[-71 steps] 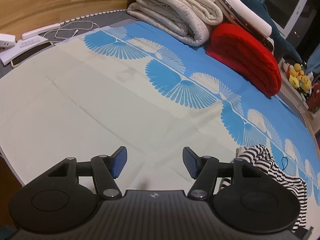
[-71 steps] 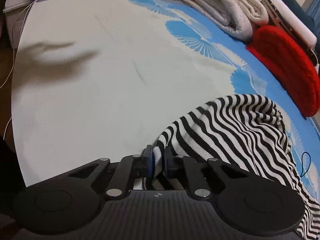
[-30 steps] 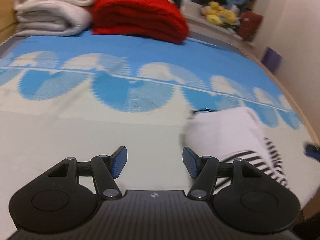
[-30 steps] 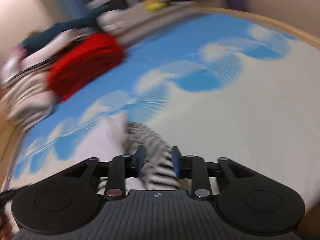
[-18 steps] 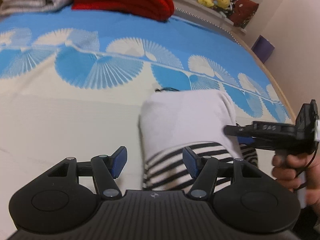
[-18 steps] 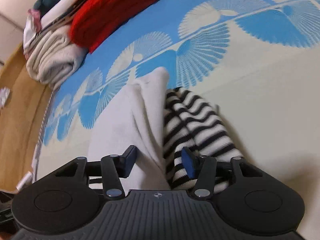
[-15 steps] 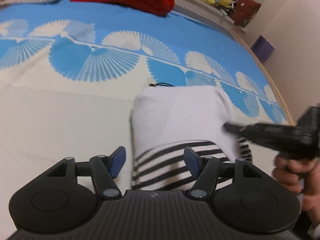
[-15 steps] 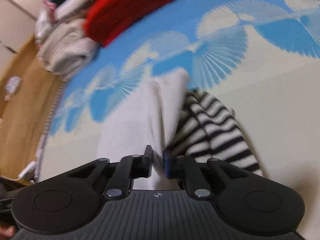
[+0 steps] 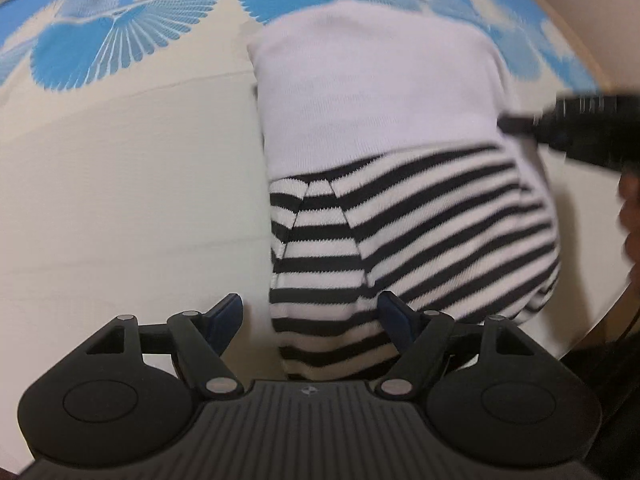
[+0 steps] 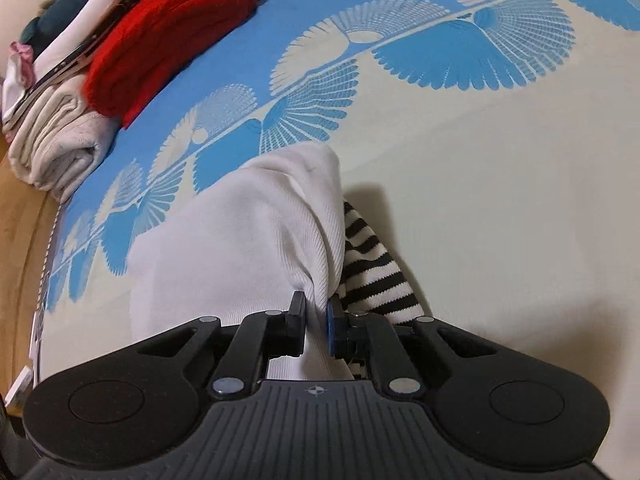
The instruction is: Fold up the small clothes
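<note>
**One garment, two grippers: stock of the bed as I see it**

One bed cover (image 10: 500, 200), cream over most of its spread, with a blue band of white fan motifs along the far side; a wooden surround (image 10: 20, 240) at the left edge of my right wrist view. At the far corner, a stack of folded things: a red blanket (image 10: 168, 28), a cream quilt (image 10: 60, 140) beside it, darker and white pieces above, too small for me to name.

One small garment (image 9: 380, 120), white in its upper part and black-and-white striped below, lying on the cream area near the bed's edge, its white end reaching the blue band.

My left gripper (image 9: 310, 316): jaws released and lately widening; the striped hem lies between the blue pads (image 9: 394, 316), the right pad resting against the cloth, the left pad apart from it over bare cover; nothing grasped.

My right gripper (image 10: 316, 320): clenched on a bunched fold of the white part, the striped part just to the right of its fingers; in my left wrist view it enters from the right edge, blurred, a hand (image 9: 630, 216) behind it.
</note>
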